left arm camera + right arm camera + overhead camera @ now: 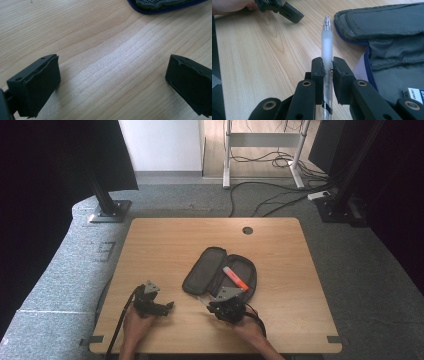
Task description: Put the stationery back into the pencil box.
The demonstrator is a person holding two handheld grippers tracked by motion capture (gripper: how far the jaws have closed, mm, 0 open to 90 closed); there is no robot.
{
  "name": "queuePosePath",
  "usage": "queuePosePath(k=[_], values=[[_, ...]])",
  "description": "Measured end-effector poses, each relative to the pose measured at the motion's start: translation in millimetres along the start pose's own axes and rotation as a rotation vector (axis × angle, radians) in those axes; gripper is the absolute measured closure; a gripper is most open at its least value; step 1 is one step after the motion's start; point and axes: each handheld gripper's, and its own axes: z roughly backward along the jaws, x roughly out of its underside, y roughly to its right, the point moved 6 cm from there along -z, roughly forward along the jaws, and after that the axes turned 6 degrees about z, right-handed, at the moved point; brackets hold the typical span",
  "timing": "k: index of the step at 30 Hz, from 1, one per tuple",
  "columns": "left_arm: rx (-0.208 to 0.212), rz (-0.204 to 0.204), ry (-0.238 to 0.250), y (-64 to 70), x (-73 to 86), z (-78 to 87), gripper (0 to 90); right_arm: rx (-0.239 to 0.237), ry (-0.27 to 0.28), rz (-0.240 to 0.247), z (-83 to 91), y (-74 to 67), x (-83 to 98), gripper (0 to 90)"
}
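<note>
Right gripper [327,65] pinching a translucent pen [327,42], long axis pointing straight out beyond the jaws. Open pencil case [392,32] just right of it. Left gripper [112,82] spread wide, empty, over bare table [75,30] at the near left.

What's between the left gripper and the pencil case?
Bare wood. In the left gripper view, the open left gripper faces the pencil case across bare table.

Your clear pen [327,47] stands centre frame, pinched upright; the dark pencil case [220,272] lies unzipped mid-table, orange marker [235,277] inside.
</note>
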Motion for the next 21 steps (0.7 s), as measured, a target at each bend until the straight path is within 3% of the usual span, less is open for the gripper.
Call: queuePosePath(k=[21], values=[[0.0, 0.0, 0.0, 0.0, 0.0, 0.0, 0.0, 0.006, 0.032, -0.028, 16.4, 8.1, -3.6, 78.5]])
